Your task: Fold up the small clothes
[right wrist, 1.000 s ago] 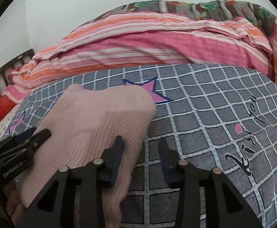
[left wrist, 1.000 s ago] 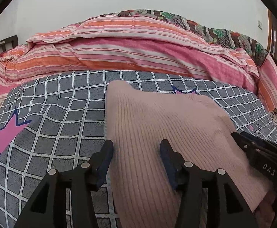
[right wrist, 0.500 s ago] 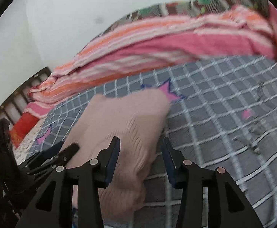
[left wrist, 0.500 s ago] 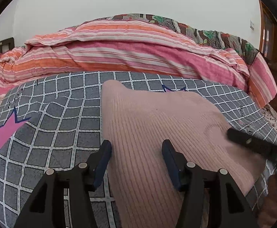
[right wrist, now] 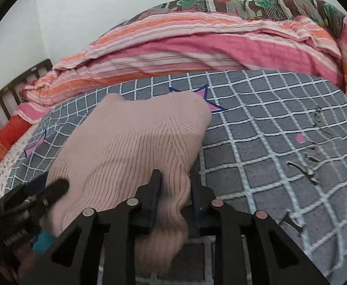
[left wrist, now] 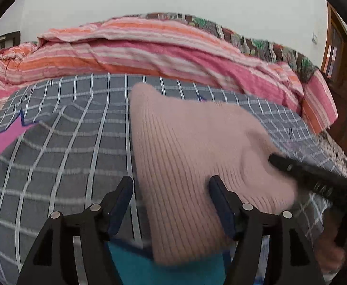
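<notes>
Having just closed, the right gripper [right wrist: 174,190] is clamped on the pink knit garment [right wrist: 135,142]; the left gripper [left wrist: 171,204], just widened, is held open astride it.

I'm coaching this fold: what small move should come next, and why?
Probably bring the left gripper in to close on the pink knit garment. Its fingers have just been opening and straddle the near edge unpinched, while the right gripper has just closed on the other edge.

Soft, even, dim indoor light fell without glare; shadows were faint; fisheye bending curved the black-rimmed edges, and motion blur smeared both views
</notes>
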